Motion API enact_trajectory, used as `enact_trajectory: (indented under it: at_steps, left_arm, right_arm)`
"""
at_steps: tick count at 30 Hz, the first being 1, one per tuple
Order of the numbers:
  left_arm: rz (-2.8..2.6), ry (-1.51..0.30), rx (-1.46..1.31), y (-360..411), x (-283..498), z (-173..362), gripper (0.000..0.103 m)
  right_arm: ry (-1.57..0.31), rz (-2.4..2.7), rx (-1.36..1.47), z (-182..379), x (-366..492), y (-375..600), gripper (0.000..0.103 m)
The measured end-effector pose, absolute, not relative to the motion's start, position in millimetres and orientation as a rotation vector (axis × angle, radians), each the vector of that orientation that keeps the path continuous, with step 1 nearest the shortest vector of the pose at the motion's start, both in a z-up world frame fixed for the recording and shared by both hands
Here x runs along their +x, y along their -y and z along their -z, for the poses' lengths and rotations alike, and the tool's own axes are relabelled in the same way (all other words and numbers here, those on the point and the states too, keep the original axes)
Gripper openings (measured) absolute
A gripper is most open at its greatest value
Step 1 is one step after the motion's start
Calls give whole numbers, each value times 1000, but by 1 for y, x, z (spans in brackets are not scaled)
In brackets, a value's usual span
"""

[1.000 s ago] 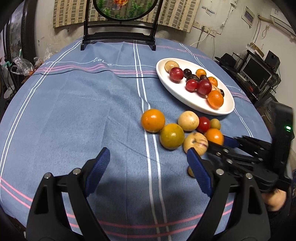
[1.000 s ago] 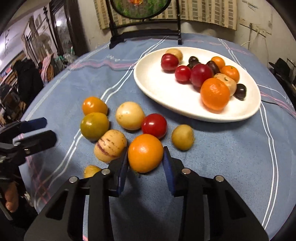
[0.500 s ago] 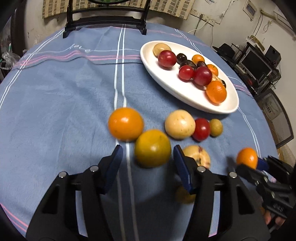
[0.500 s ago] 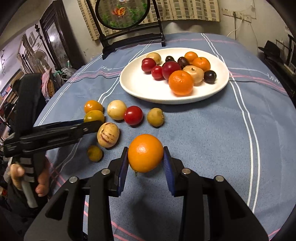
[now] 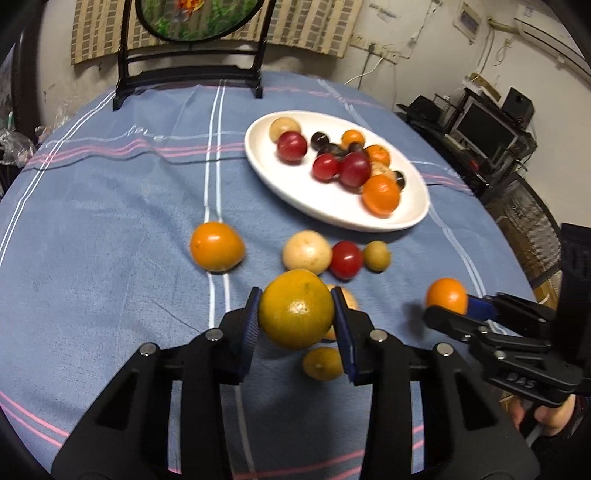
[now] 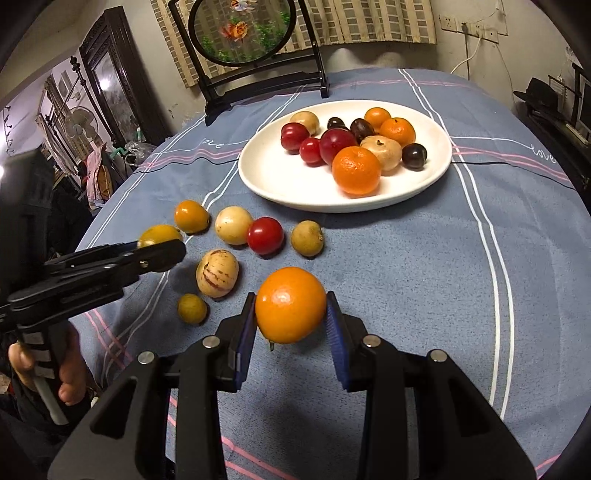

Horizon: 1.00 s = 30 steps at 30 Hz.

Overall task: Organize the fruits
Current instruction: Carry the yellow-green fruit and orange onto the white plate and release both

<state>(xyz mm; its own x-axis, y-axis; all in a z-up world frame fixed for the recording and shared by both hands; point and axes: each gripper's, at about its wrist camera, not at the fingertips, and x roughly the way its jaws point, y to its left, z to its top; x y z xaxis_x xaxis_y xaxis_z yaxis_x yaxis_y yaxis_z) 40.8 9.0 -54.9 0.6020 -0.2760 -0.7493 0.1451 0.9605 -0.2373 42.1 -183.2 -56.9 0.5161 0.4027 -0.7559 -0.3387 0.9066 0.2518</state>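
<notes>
My left gripper (image 5: pixel 296 297) has its jaws closing on a yellow-green orange (image 5: pixel 295 317); both pads press its sides and it hangs just above the cloth. In my right gripper (image 6: pixel 291 301), shut, sits a bright orange (image 6: pixel 290 310), also off the table. On the cloth lie an orange (image 5: pixel 217 246), a pale round fruit (image 5: pixel 306 253), a red tomato (image 5: pixel 345 259), a small green-brown fruit (image 5: pixel 376 254), a striped pale fruit (image 6: pixel 217 272) and a small yellow one (image 6: pixel 192 308). Beyond them the white plate (image 6: pixel 273 177) holds several fruits.
A round picture on a black stand (image 6: pixel 240 33) stands at the table's far edge. A monitor and shelves (image 5: pixel 484 129) are off to the right of the table. A person's hand (image 6: pixel 70 384) grips the left tool's handle.
My left gripper moved in over the yellow-green orange, closed its wide jaws on it and raised it. The right gripper lifted its orange off the cloth and drew back from the loose fruits.
</notes>
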Motion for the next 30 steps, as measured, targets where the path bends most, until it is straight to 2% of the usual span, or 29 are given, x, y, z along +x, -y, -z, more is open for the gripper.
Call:
enact_trajectory:
  at_steps: [10, 19, 24, 30]
  left_arm:
    - [279, -874, -147, -8, 68, 28, 38]
    - [279, -867, -63, 23, 174, -4, 38]
    - [291, -921, -78, 45, 235, 13, 38]
    - [277, -988, -83, 57, 271, 40, 38]
  right_arm:
    - [-887, -442, 43, 36, 61, 181, 37]
    - [-855, -361, -14, 11, 136, 190, 36]
    - [-888, -320, -35, 20, 190, 194, 36]
    - [-931, -315, -14, 42, 226, 198, 36]
